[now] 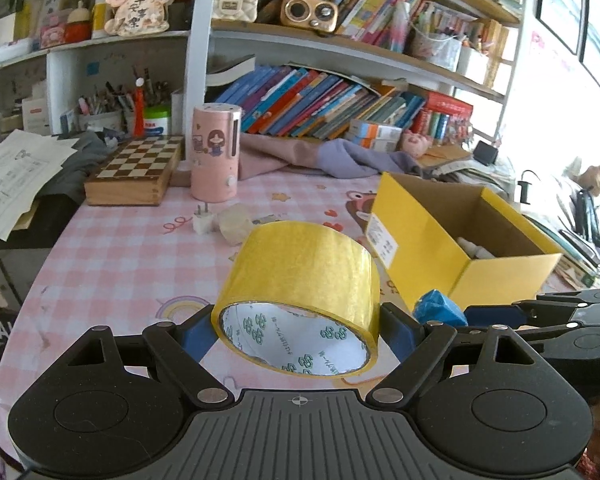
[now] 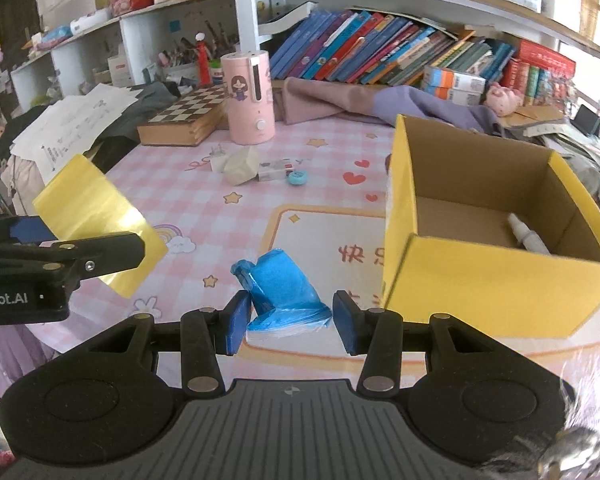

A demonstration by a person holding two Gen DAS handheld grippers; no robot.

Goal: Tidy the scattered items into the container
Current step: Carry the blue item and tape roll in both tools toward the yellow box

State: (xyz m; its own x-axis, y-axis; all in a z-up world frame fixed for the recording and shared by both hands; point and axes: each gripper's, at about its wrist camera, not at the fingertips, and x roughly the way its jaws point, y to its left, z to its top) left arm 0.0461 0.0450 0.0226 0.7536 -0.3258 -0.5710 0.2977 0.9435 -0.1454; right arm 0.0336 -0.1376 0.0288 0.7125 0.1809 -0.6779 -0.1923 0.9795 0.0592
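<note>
My left gripper (image 1: 298,330) is shut on a yellow tape roll (image 1: 300,280) and holds it above the pink table; the roll also shows in the right wrist view (image 2: 96,224). My right gripper (image 2: 288,320) is open, its blue pads on either side of a blue packet (image 2: 284,292) lying on the table, not clearly touching it. The packet shows in the left wrist view (image 1: 438,306). The yellow cardboard box (image 2: 476,276) stands to the right with a white bottle (image 2: 528,236) inside. A white plug (image 2: 219,160), a beige lump (image 2: 242,166), a small white box (image 2: 274,170) and a teal disc (image 2: 298,178) lie farther back.
A pink humidifier (image 2: 250,96) and a chessboard box (image 2: 188,116) stand at the back. Purple cloth (image 2: 380,102) lies before the bookshelf. Papers (image 2: 72,128) hang over the left edge. The left gripper's arm (image 2: 40,268) is close at my right gripper's left.
</note>
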